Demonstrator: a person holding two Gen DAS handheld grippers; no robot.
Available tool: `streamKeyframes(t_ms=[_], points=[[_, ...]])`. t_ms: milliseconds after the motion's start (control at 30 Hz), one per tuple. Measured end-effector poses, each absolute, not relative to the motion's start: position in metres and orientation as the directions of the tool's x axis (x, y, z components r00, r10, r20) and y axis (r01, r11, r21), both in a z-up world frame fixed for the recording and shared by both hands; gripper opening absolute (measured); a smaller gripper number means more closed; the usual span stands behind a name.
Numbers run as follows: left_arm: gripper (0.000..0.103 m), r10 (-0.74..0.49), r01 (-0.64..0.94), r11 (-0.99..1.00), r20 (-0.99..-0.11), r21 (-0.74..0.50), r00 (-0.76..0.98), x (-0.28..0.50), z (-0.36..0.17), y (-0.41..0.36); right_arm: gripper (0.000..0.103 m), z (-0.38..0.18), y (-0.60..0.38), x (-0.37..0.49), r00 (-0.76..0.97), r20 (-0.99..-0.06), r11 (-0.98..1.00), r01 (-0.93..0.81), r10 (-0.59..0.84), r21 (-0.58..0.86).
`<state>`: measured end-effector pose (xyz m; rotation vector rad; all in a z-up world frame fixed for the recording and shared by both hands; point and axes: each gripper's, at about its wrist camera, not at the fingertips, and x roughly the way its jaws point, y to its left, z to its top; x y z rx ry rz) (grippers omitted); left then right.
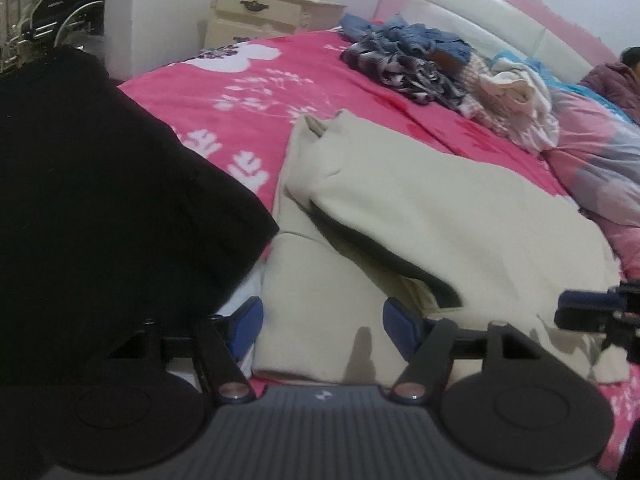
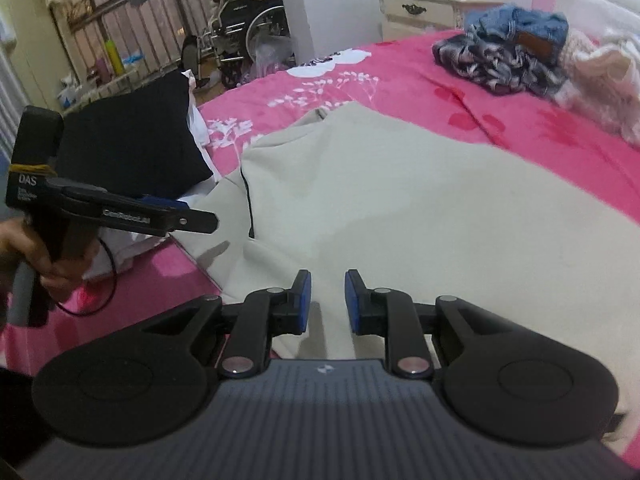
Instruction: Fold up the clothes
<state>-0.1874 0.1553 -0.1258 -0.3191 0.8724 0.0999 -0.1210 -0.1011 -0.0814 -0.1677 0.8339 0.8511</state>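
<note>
Hiding the bed's left side, black garment, left tool open over cream garment, right tool parted, gripping nothing.

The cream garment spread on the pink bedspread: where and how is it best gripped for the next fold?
Probably the near hem of the cream garment, taken from the bed's near edge. There the cloth lies flat and thin, close before the left gripper and right gripper, so jaws can pinch the edge; its far collar end is bunched.

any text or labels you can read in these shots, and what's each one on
"DAS": white letters on the black body of the left gripper, seen from the right wrist.
Smaller lines under it: too blurred to read.
Raised lettering along that gripper's black arm: blurred, unreadable.
Small white logo on each gripper's grey ribbed base: no letters.
</note>
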Motion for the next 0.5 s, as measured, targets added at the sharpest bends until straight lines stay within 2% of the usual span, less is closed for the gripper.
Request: streamKeyframes(t_ms=[100, 233, 367, 500], points=[[0.070, -0.042, -0.212, 0.950, -0.768, -0.228, 0.639, -0.183, -0.128, 0.154, 0.018, -0.095, -0.094, -0.119, 0.354, -0.712, 0.662, -0.721, 0.607, 0.205], [0.073, -0.041, -0.190, 0.960, -0.777, -0.204, 0.628, -0.177, -0.134, 0.148, 0.021, -0.120, -0.084, -0.125, 0.347, -0.753, 0.659, -0.737, 0.559, 0.150], [0.072, -0.037, -0.197, 0.960, -0.784, -0.201, 0.620, -0.174, -0.136, 0.145, 0.022, -0.109, -0.094, -0.122, 0.327, -0.735, 0.672, -0.705, 0.594, 0.229], [0.061, 0.000, -0.237, 0.954, -0.792, -0.182, 0.611, -0.170, -0.137, 0.146, 0.023, -0.099, -0.107, -0.115, 0.329, -0.708, 0.692, -0.653, 0.625, 0.307]])
